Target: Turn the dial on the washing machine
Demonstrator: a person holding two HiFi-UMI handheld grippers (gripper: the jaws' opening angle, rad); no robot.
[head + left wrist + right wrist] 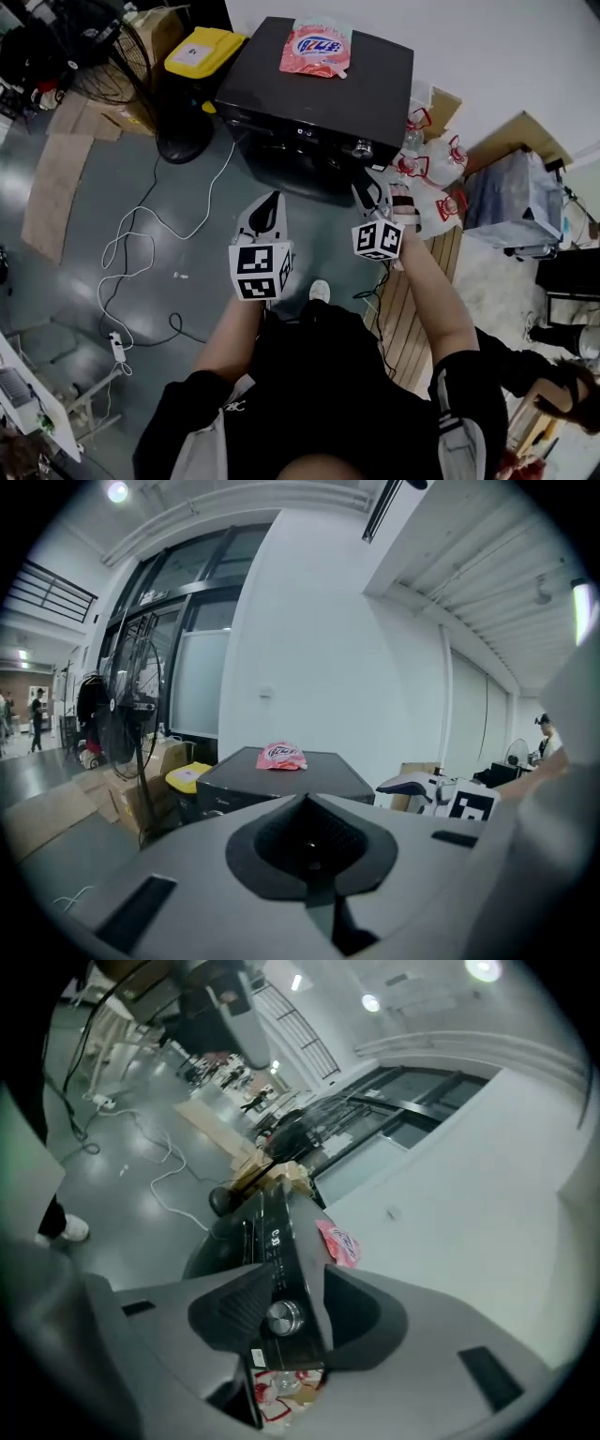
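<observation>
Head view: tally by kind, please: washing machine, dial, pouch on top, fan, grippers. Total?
washing machine: 1
dial: 1
pink pouch: 1
fan: 1
gripper: 2, left gripper and right gripper
Total: 6

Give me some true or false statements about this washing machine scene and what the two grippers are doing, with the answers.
1. A pink pouch lies on top of the washing machine. True.
2. The right gripper is clamped on the dial. False: its jaws stand apart, and the dial shows between them, ungripped.
3. The left gripper holds the pouch. False: its jaws are together with nothing in them, and the pouch is on the machine.
4. A yellow-lidded bin stands beside the machine. True.
</observation>
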